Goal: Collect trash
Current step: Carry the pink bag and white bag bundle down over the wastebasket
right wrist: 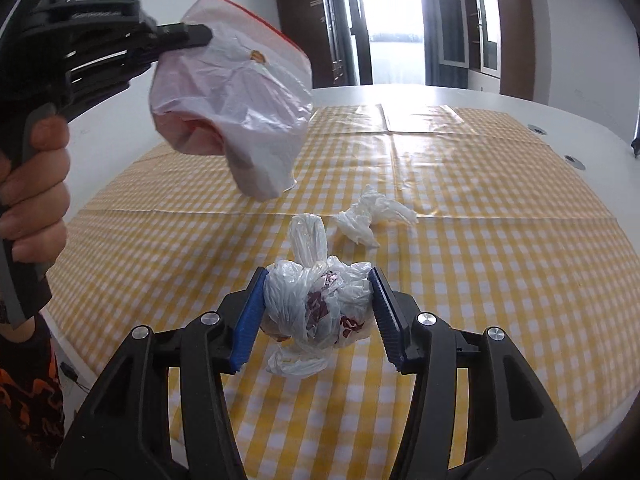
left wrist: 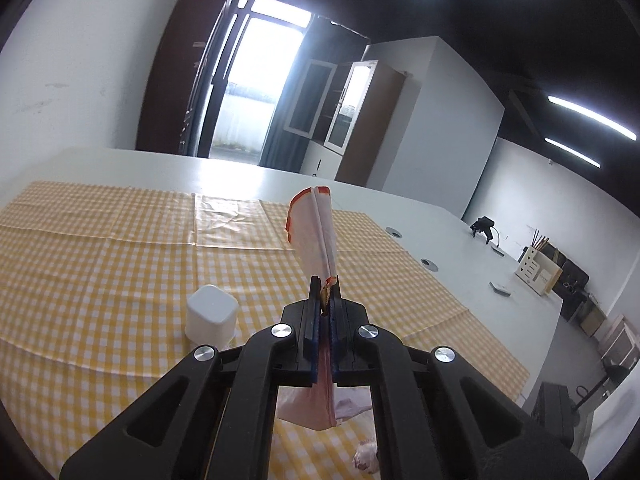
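My left gripper (left wrist: 325, 286) is shut on the rim of a clear zip bag with a red strip (left wrist: 314, 232), held above the table. In the right wrist view the left gripper (right wrist: 200, 38) holds that bag (right wrist: 236, 112) hanging up at the left. My right gripper (right wrist: 318, 280) has its blue pads (right wrist: 250, 316) pressed on both sides of a knotted white plastic bag of trash (right wrist: 320, 304) that rests on the yellow checked cloth (right wrist: 500, 280). A crumpled white plastic wad (right wrist: 372, 216) lies just beyond it.
A white square cup (left wrist: 212, 316) stands on the cloth left of my left gripper. A small crumpled wad (left wrist: 366, 456) lies below it. The white table (left wrist: 460, 248) carries a wooden organiser (left wrist: 538, 272) and small items at far right. Cabinets stand behind.
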The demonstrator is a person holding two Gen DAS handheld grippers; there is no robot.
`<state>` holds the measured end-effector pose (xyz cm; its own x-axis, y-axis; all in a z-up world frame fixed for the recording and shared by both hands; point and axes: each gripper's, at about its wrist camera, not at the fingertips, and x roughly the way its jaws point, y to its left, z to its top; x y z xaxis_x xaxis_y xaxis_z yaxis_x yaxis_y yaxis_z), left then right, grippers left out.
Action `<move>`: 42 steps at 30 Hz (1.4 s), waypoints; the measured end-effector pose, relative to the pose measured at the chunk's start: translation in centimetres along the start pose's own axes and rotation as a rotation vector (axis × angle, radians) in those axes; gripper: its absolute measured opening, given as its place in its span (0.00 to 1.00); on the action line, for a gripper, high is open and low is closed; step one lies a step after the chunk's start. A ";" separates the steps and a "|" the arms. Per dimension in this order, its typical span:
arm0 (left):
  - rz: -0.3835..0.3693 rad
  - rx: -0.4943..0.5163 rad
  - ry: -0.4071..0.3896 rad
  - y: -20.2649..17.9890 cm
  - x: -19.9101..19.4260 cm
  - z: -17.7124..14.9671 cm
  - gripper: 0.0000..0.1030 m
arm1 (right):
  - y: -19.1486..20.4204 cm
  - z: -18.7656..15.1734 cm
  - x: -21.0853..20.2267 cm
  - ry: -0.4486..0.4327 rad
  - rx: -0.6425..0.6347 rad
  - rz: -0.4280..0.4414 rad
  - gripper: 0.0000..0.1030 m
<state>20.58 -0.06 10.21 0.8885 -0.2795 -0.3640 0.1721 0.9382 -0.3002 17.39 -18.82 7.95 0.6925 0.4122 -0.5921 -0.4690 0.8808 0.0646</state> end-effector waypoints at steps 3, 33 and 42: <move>0.006 0.001 -0.005 -0.4 -3.3 -1.9 0.03 | 0.3 -0.5 -1.4 -0.026 -0.004 -0.004 0.47; 0.059 0.034 0.086 -2.4 -21.0 -18.1 0.02 | 4.3 -11.6 -12.3 -0.119 -0.038 0.078 0.48; 0.132 0.062 0.150 -1.9 -23.1 -23.3 0.02 | 5.9 -15.4 -12.3 -0.026 -0.091 0.113 0.48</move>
<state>-10.22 -0.13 -1.37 0.8323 -0.1759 -0.5256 0.0879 0.9782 -0.1882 -2.36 -22.30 3.26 0.6464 0.5142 -0.5638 -0.5913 0.8045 0.0558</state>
